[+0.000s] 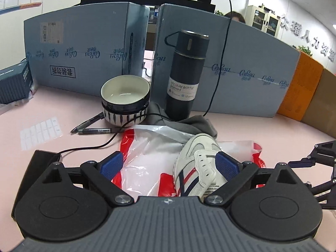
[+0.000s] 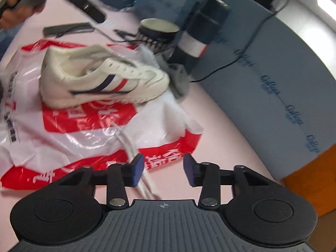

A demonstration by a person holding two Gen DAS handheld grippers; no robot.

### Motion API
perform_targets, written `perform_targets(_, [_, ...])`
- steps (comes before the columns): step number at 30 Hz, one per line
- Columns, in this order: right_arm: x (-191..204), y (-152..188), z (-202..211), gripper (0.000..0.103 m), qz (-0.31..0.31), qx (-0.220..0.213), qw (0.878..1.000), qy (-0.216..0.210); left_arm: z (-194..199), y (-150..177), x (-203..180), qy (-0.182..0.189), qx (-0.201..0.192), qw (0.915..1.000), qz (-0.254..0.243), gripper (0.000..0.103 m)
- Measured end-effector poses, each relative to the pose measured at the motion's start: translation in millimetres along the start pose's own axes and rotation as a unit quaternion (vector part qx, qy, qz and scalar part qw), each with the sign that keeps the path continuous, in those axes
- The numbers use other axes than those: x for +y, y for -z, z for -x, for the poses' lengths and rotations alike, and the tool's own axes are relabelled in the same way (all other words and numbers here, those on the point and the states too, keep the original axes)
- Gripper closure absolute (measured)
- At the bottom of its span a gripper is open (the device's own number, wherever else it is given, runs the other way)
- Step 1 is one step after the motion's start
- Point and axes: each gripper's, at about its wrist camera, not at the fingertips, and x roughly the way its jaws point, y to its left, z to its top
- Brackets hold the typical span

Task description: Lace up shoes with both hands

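Note:
A white sneaker point(image 1: 195, 168) with red and navy stripes lies on a red-and-white plastic bag point(image 1: 145, 149) on the pink table. My left gripper point(image 1: 169, 164) stands wide open around the shoe; its right pad point(image 1: 226, 164) is over the eyelet flap and its left pad point(image 1: 111, 163) is well clear. In the right wrist view the sneaker point(image 2: 100, 77) lies on its side on the bag point(image 2: 84, 136). A white lace point(image 2: 128, 145) runs from the bag past the left pad of my right gripper point(image 2: 163, 169). That gripper's jaws are apart with nothing between them.
Behind the shoe stand a dark vacuum bottle point(image 1: 187, 73) and stacked bowls point(image 1: 126, 98), with a grey cloth point(image 1: 193, 124), two pens point(image 1: 94, 128) and a black cable. Blue cartons point(image 1: 84, 48) and an orange box point(image 1: 300, 84) wall the back. A hand point(image 2: 12, 6) shows at top left.

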Motion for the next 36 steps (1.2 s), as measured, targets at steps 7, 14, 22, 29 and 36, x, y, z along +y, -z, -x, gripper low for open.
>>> perform_targets(7, [6, 2, -17, 0.069, 0.014, 0.009, 1.0, -0.025, -1, 5, 6, -0.019, 0.022, 0.9995, 0.014, 0.009])
perform_targets(14, [15, -5, -32, 0.075, 0.022, 0.003, 0.999, -0.048, -6, 6, 8, -0.022, 0.032, 0.9991, 0.018, 0.008])
perform_targets(22, [17, -14, -42, 0.08, -0.028, -0.026, 0.997, -0.063, -8, 6, 7, -0.017, 0.038, 0.999, 0.013, 0.002])
perform_targets(29, [15, -13, -43, 0.097, -0.076, -0.043, 0.993, -0.075, -13, 7, 7, -0.01, 0.052, 0.9985, 0.015, 0.002])
perform_targets(36, [-14, -12, -38, 0.101, -0.242, -0.08, 0.961, -0.102, -14, 10, 8, -0.008, 0.057, 0.9981, 0.021, 0.002])
